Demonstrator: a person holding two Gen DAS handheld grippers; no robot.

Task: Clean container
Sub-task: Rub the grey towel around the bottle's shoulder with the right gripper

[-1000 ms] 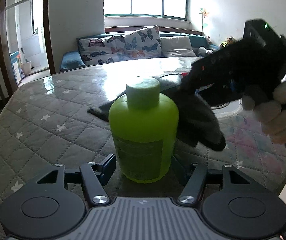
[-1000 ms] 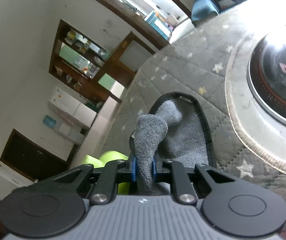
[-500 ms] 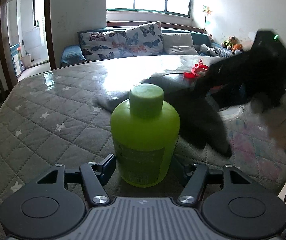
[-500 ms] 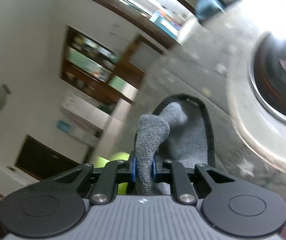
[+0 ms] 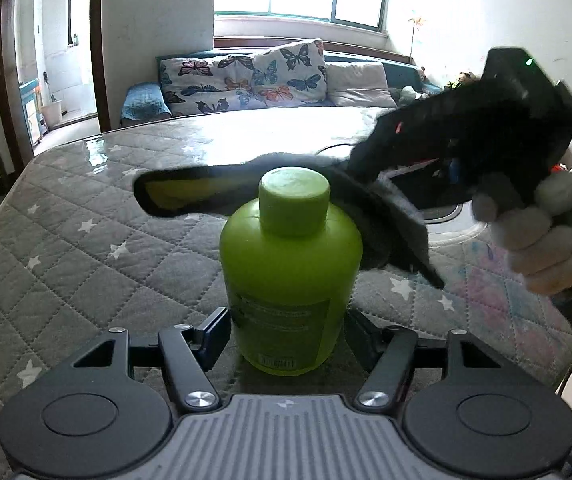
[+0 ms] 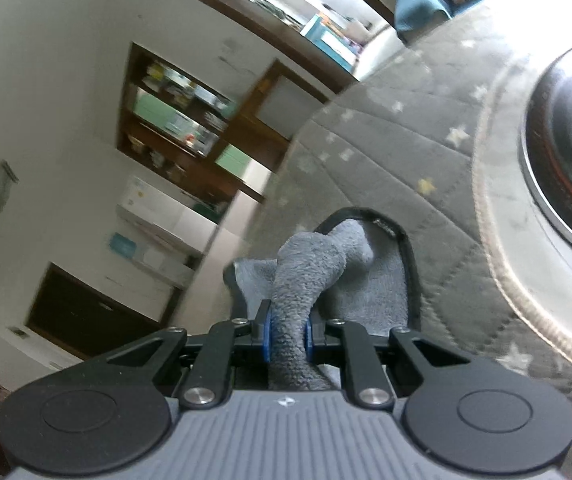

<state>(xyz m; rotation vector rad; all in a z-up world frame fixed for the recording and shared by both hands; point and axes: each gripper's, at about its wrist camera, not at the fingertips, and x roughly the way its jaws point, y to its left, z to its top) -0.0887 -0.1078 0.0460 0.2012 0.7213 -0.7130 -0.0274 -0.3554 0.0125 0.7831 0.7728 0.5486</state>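
A lime-green bottle with a green cap stands upright on the quilted table cover. My left gripper is shut on its lower sides. To the right, a hand holds my right gripper, which is shut on a grey cloth. The cloth spreads out just behind the bottle's cap and hangs down past its right shoulder. In the right wrist view the right gripper pinches a fold of the grey cloth between blue pads. The bottle is hidden in that view.
A grey quilted cover with stars lies over the round table. A black round cooktop sits in a pale ring at the table's middle. A sofa with butterfly cushions stands behind. The table edge runs along the left.
My right gripper has lifted the cloth and swung it left, from low beside the bottle's right side to level with the cap. The bottle stays in my left gripper.
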